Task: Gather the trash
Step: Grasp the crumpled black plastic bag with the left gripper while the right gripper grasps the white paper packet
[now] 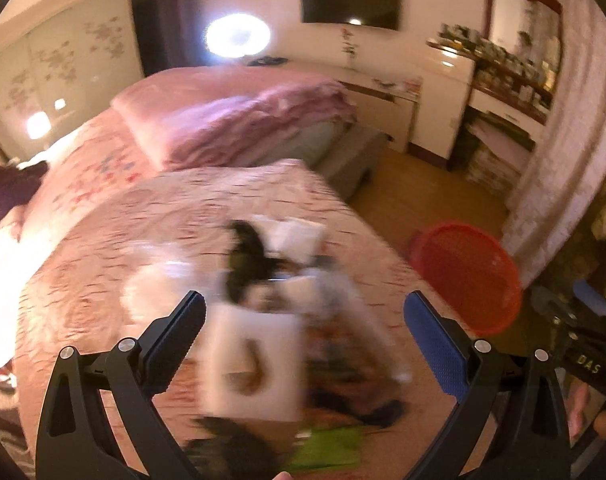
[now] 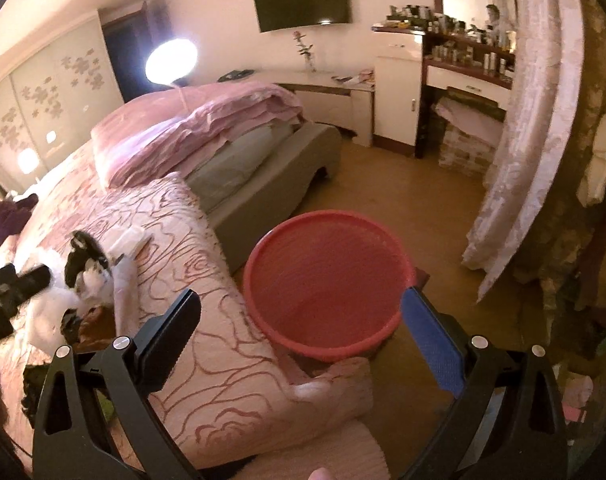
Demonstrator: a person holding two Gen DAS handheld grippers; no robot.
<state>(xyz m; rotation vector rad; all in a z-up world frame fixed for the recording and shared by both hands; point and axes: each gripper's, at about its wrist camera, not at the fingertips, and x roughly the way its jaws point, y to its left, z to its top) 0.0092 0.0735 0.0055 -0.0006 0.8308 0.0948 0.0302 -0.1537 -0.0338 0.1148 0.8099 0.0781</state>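
A heap of trash lies on the pink patterned bedspread [image 1: 183, 216]: a white wrapper with a brown stain [image 1: 255, 364], crumpled white tissues [image 1: 299, 236], a black peel-like scrap [image 1: 247, 256] and a green wrapper [image 1: 327, 448]. The left wrist view is blurred. My left gripper [image 1: 305, 314] is open just above the white wrapper, holding nothing. A red basket [image 2: 327, 284] stands on the floor beside the bed. My right gripper [image 2: 301, 312] is open over the basket, empty. The trash pile [image 2: 95, 276] shows at the left of the right wrist view, with the left gripper's body [image 2: 7, 292] beside it.
A folded pink quilt [image 1: 239, 120] lies further up the bed. A white cabinet [image 2: 397, 92], a cluttered dressing shelf [image 2: 463, 48] and a patterned curtain [image 2: 535, 120] line the right side. Brown floor [image 2: 403, 196] stretches beyond the basket.
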